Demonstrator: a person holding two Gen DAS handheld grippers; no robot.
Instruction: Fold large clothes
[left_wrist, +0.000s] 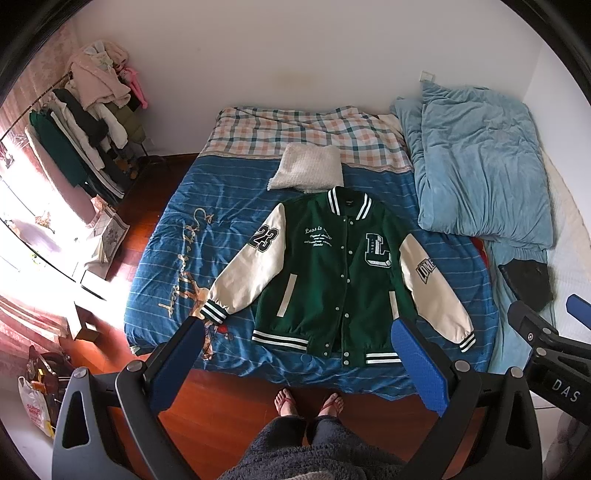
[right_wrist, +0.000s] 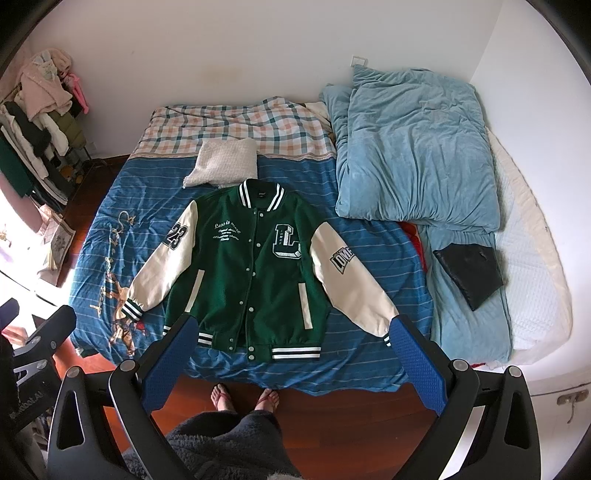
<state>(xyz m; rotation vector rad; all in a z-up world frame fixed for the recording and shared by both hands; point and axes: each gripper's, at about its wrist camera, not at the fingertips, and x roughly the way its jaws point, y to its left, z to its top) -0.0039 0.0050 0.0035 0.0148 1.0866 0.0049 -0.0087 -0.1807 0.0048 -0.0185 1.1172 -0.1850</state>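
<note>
Jacket (left_wrist: 332, 280), green with cream sleeves, lies flat and face up in the center of the frame, on the blue striped bed cover (left_wrist: 177, 229), with snaps closed and both sleeves spread outward. Going from large to small: the bed (right_wrist: 532, 295) fills the middle of both views; a crumpled light blue duvet (right_wrist: 413, 147) lies at upper right; a white folded knit (right_wrist: 225, 162) touches the jacket collar at upper center; a black pouch (right_wrist: 469, 273) sits at right. The left gripper (left_wrist: 301, 356) and the right gripper (right_wrist: 291, 354) hang above the bed edge at lower center, both with jaws wide apart and holding nothing.
</note>
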